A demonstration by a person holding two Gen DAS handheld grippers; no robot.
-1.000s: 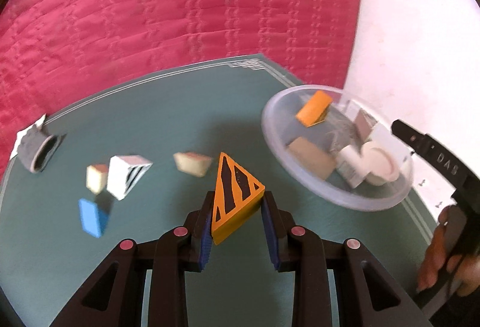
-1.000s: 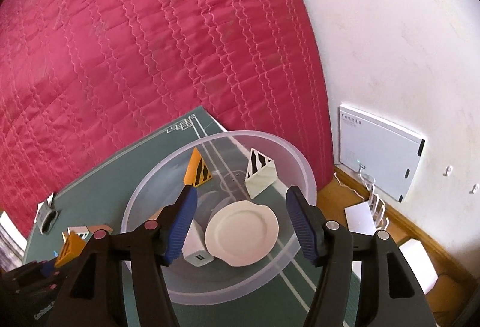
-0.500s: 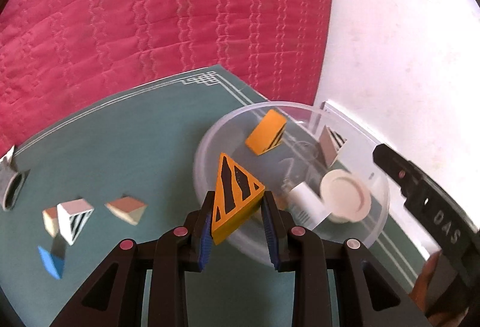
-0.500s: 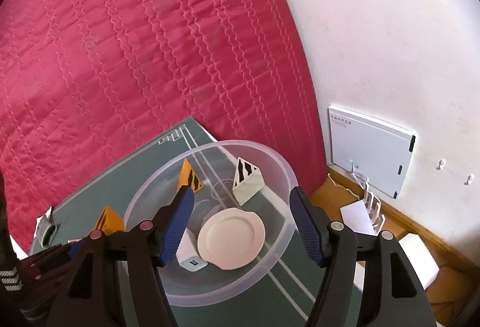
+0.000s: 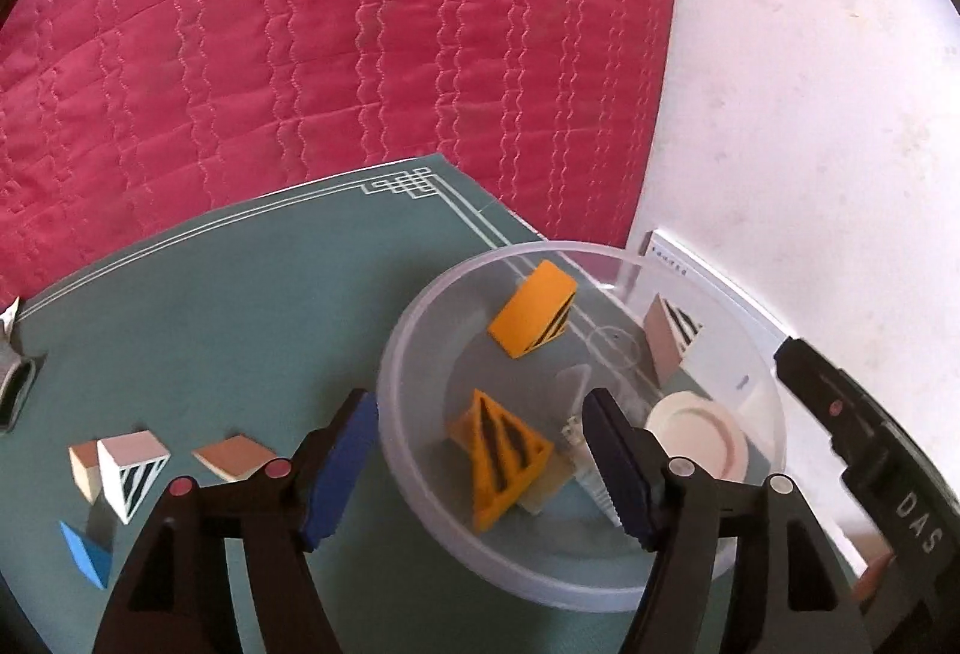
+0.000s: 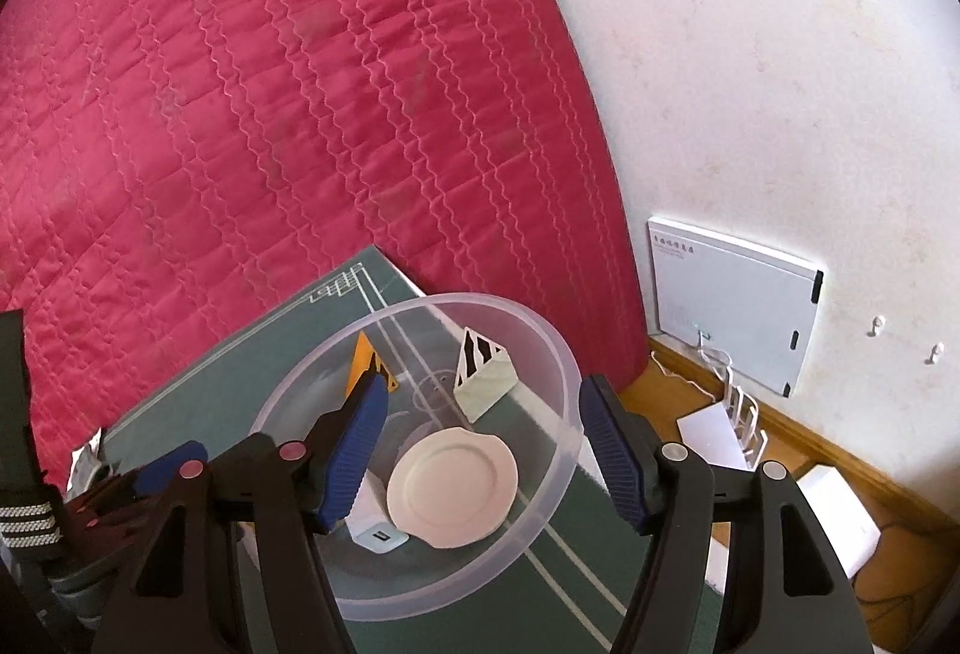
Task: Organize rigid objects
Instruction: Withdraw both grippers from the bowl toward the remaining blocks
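An orange wedge with black stripes [image 5: 501,453] lies free inside the clear plastic bowl [image 5: 396,354], blurred, just under my left gripper [image 5: 477,408]. That gripper's jaws are opening and its blue pads touch nothing. The bowl also holds a second orange wedge [image 5: 534,315], a white striped wedge [image 5: 669,336], a small white plate [image 5: 699,435] and a white charger [image 6: 378,534]. My right gripper [image 6: 483,390] hovers open over the bowl [image 6: 558,354], above the plate [image 6: 453,486], with nothing between its pads.
On the green mat [image 5: 240,306], left of the bowl, lie a white striped wedge [image 5: 132,468], a tan block [image 5: 234,456], a cream block [image 5: 81,465] and a blue piece [image 5: 87,555]. A grey roll [image 5: 15,390] sits at the far left. A red quilt [image 5: 360,24] lies beyond.
My left gripper carried the orange striped wedge rightward over the bowl, then opened, and the wedge dropped into the bowl. The right gripper's jaws widened slightly.
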